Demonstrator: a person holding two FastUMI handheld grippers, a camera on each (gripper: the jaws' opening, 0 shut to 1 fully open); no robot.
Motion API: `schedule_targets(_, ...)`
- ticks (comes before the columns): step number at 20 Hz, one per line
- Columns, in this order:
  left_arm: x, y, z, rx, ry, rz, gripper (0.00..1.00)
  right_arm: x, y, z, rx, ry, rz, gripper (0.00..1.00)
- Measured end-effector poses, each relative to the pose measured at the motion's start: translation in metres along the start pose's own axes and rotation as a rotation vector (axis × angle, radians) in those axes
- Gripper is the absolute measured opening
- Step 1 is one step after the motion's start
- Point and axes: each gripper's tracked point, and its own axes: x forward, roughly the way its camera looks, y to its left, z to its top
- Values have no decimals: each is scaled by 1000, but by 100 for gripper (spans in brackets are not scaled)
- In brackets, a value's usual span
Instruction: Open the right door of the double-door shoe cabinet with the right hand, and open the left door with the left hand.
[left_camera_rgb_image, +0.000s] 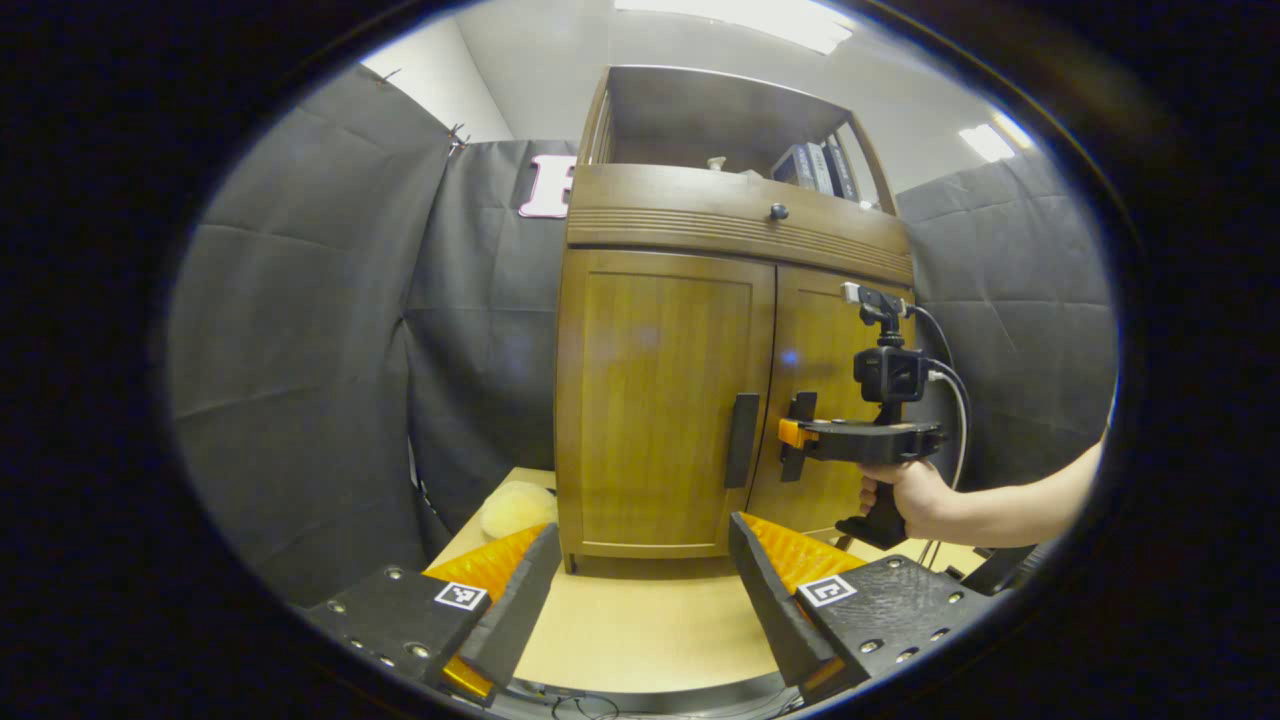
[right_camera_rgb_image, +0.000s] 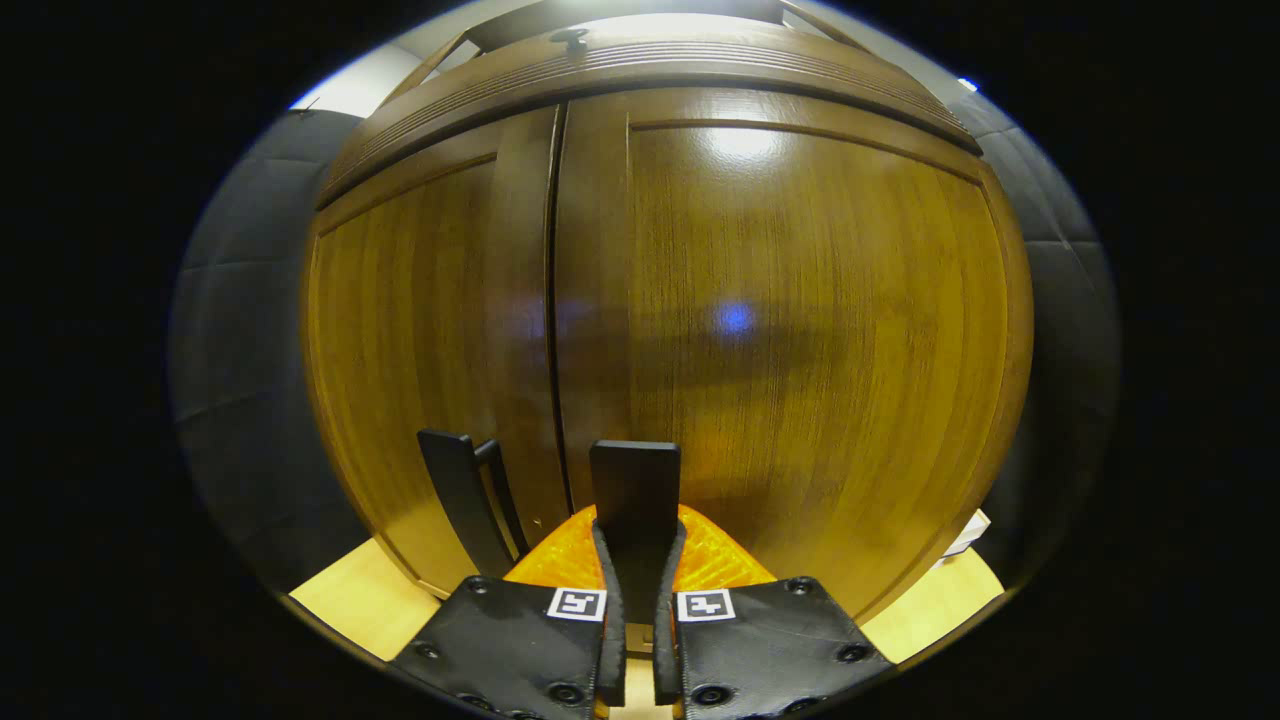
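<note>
Black cloth walls close the booth around a pale wooden surface (left_camera_rgb_image: 640, 630), and on it stands the shoe cabinet (left_camera_rgb_image: 735, 400), its two doors both closed. We see the right hand-held gripper (right_camera_rgb_image: 636, 560) with its fingers drawn nearly together on the right door's handle (right_camera_rgb_image: 634, 490), a flat black upright bar just beside the centre seam; both pads appear to press its sides. In the left gripper view the same tool sits at that handle, held by a hand (left_camera_rgb_image: 915, 495). Our left hand-held gripper (left_camera_rgb_image: 640, 585) hangs back from the cabinet, fingers spread wide and empty, roughly facing the left door's handle (left_camera_rgb_image: 741, 440). We judge the doors to be stiff, rigid panels swinging on outer hinges, likely light to pull, though a catch may resist at first. The glossy handles look smooth and narrow, so we would grip them mid-length, squarely, and pull along the door's arc rather than straight out, lest the pads slip off.
</note>
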Motion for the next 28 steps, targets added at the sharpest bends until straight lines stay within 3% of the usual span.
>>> schedule_targets(2,-1,1,4,-12,-10,-6,99,5,-1,-2,3,14,16,7)
schedule_targets(4,-2,3,6,-15,-14,-6,99,4,-1,-2,-17,12,15,11)
schedule_targets(6,-3,5,9,-14,-17,-2,99,2,-1,-2,-20,18,9,7)
schedule_targets(7,-3,5,7,-15,-18,0,99,1,-1,-3,-20,24,9,11)
schedule_targets(8,-4,6,9,-15,-20,2,99,0,0,-3,-21,28,10,7)
schedule_targets(9,-4,5,9,-16,-23,3,99,-1,0,-3,-24,35,13,11)
schedule_targets(16,-6,8,13,-34,-33,21,99,4,3,-3,-32,37,65,7)
schedule_targets(21,0,-1,5,-51,-38,-8,99,4,3,-3,-31,37,84,11)
schedule_targets(28,5,-37,2,-22,-39,-77,99,5,4,-4,-16,43,95,9)
